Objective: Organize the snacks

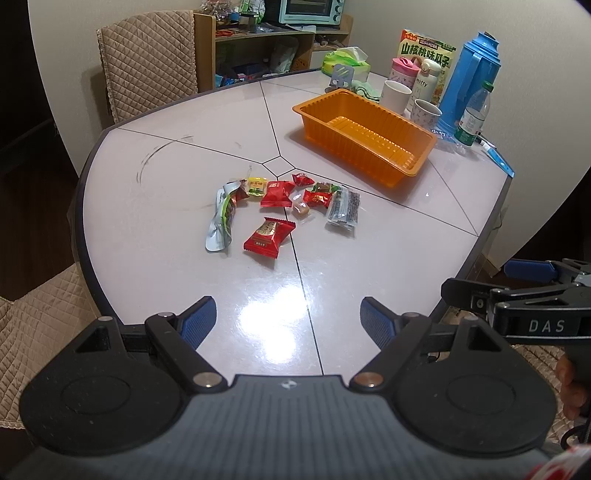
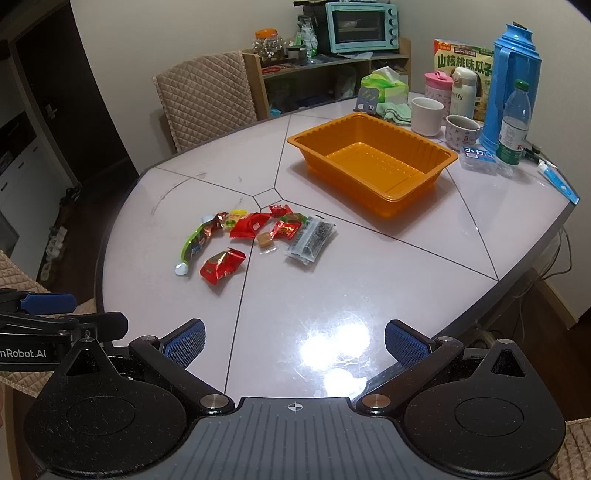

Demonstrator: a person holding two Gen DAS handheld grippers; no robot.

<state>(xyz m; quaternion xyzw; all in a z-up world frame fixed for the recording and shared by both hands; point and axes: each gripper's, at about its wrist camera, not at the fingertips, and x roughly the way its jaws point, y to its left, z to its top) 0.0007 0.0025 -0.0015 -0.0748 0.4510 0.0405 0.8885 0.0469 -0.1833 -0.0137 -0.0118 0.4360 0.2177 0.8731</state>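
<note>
Several wrapped snacks lie loose in the middle of the pale table (image 1: 155, 229): a red packet (image 1: 269, 236) (image 2: 221, 266) nearest me, another red packet (image 1: 276, 193), a long green-and-silver pouch (image 1: 222, 218) (image 2: 195, 245), a clear dark-filled pack (image 1: 343, 208) (image 2: 312, 240) and small candies (image 1: 301, 210). Beyond them stands an empty orange tray (image 1: 413, 168) (image 2: 417, 194). My left gripper (image 1: 288, 319) hovers open over the near table edge, nothing between its blue pads. My right gripper (image 2: 295, 339) is open too, also short of the snacks.
At the table's far right stand a blue thermos (image 2: 511, 85), a water bottle (image 2: 513, 125), two cups (image 2: 426, 116), a pink tumbler, a snack box (image 2: 465, 55) and tissues (image 2: 384, 83). A quilted chair (image 2: 207, 96) and a shelf with a toaster oven (image 2: 362, 26) stand behind.
</note>
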